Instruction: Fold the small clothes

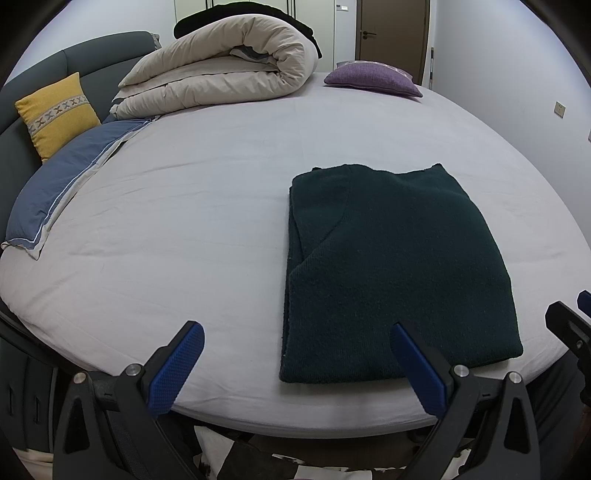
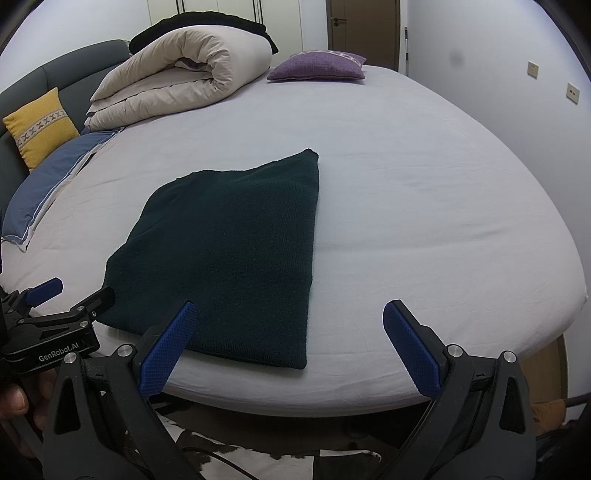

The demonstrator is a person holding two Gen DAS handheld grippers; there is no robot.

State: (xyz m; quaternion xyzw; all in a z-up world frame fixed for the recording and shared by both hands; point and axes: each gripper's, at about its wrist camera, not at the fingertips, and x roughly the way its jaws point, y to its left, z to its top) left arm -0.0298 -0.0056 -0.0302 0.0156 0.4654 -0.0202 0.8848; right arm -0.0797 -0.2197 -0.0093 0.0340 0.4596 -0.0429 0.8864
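Observation:
A dark green knitted sweater (image 1: 399, 266) lies folded into a flat rectangle near the front edge of the bed (image 1: 184, 229). My left gripper (image 1: 295, 339) hangs open over the bed's front edge, its right blue pad over the sweater's near corner, nothing held. In the right wrist view the same sweater (image 2: 236, 251) lies left of centre. My right gripper (image 2: 290, 321) is open and empty, its left pad over the sweater's near edge. The left gripper's tips (image 2: 74, 291) show at that view's left edge, beside the sweater's near left corner.
A rolled beige duvet (image 1: 229, 70) lies at the back of the bed, with a purple cushion (image 1: 373, 79) to its right. A yellow cushion (image 1: 55, 114) and a blue pillow (image 1: 70, 184) lie along the left side by the grey headboard. A door (image 1: 393, 33) stands behind.

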